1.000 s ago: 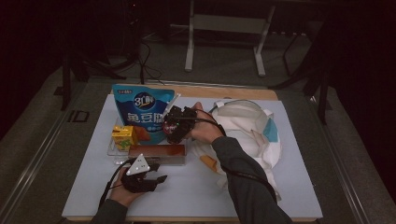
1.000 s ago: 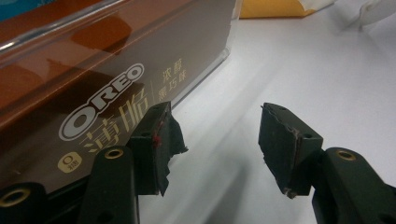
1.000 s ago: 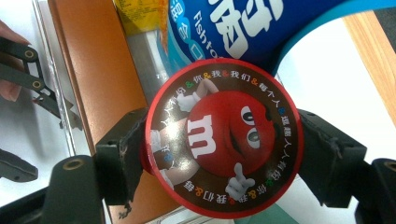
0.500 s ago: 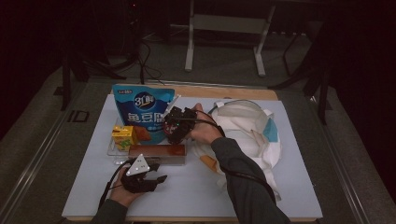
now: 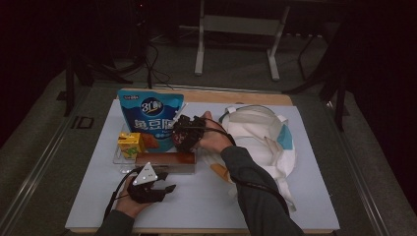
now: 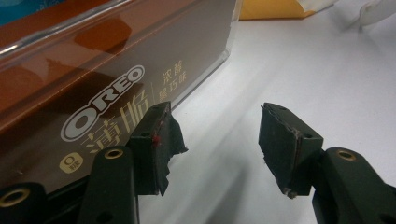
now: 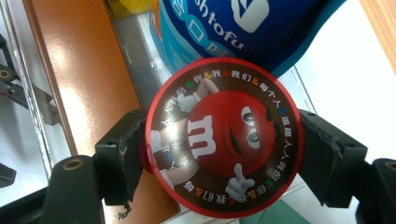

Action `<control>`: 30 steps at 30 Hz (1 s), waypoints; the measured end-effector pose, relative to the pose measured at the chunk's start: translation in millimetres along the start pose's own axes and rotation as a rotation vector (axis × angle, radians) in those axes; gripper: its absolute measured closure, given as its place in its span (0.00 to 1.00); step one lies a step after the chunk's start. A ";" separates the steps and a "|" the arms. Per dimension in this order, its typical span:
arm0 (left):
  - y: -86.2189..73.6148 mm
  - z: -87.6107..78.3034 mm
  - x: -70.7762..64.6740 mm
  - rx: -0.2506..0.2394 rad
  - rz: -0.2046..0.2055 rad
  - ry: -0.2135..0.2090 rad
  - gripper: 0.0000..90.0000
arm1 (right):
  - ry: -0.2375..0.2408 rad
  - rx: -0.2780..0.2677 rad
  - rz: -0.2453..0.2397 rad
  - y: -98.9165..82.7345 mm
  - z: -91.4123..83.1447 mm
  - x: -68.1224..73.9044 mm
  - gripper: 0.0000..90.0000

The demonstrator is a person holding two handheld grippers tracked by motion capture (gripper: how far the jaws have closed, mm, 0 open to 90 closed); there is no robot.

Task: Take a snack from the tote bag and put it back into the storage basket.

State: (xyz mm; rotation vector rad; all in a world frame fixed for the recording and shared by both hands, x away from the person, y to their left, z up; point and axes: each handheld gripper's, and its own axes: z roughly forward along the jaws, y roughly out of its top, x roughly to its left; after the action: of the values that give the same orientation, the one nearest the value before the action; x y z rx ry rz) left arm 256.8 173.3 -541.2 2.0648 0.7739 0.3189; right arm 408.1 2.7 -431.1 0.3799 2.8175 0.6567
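No visible change anywhere since the earlier pictures.

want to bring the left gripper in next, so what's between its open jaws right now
Nothing but bare white table, as the left gripper view shows. The left gripper stands open, with the Oreo box just beside its left jaw, not between the two.

M&M's tub, end-on

I see its round red-rimmed lid (image 7: 223,137), printed with the red character, above the clear tray (image 7: 135,60).

Beside the Oreo box (image 6: 107,88), black jaws with brass-ringed screw holes and frayed pads (image 6: 161,140) are seen; a grey three-cornered plate (image 5: 145,174), black cables and dark grey sleeves (image 5: 251,189) are worn.
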 end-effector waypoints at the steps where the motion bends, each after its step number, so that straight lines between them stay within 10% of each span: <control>1: 0.0 0.0 0.0 0.000 0.000 0.000 0.50 | 0.003 0.003 0.003 -0.2 0.2 -0.1 0.27; 30: 0.0 0.0 0.1 -0.001 0.001 -0.001 0.50 | 0.011 0.118 0.018 -8.8 15.3 0.1 0.26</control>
State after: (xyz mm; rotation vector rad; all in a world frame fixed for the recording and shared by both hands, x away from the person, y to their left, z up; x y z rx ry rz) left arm 256.8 173.4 -541.2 2.0646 0.7715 0.3188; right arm 410.5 1.2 -448.6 0.4237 2.8751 0.4990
